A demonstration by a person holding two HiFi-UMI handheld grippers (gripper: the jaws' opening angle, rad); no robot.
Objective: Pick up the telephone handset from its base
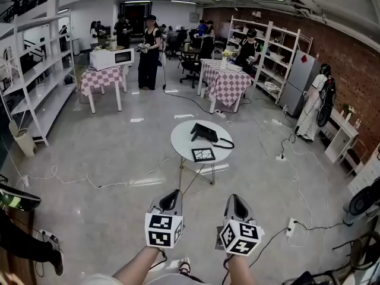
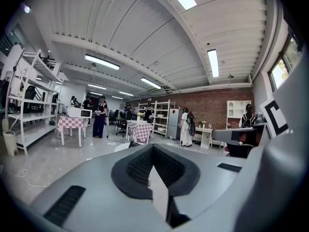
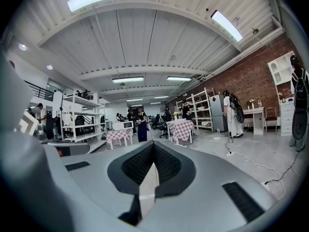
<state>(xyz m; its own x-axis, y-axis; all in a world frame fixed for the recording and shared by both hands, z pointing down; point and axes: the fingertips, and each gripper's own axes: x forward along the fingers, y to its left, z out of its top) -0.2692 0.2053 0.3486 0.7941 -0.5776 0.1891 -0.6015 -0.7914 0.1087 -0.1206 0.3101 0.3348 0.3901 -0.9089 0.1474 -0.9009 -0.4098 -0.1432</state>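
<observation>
Your left gripper (image 1: 173,195) sits at about 7 o'clock in the head view. Its jaws are pressed together with nothing between them, and they point toward 12 o'clock. Ahead, well apart from both tools, stands the round white desk (image 1: 180,140). The black telephone (image 1: 204,133) rests on it toward 1 o'clock of the top, too small here for you to make out its parts. A dark cord (image 1: 226,142) curls off the telephone at 4 o'clock. A black-and-white patterned square (image 1: 203,154) lies near the desk's 6 o'clock edge. Your right gripper (image 1: 236,198), at about 5 o'clock, is just beside the left, its jaws likewise closed tight and empty.
</observation>
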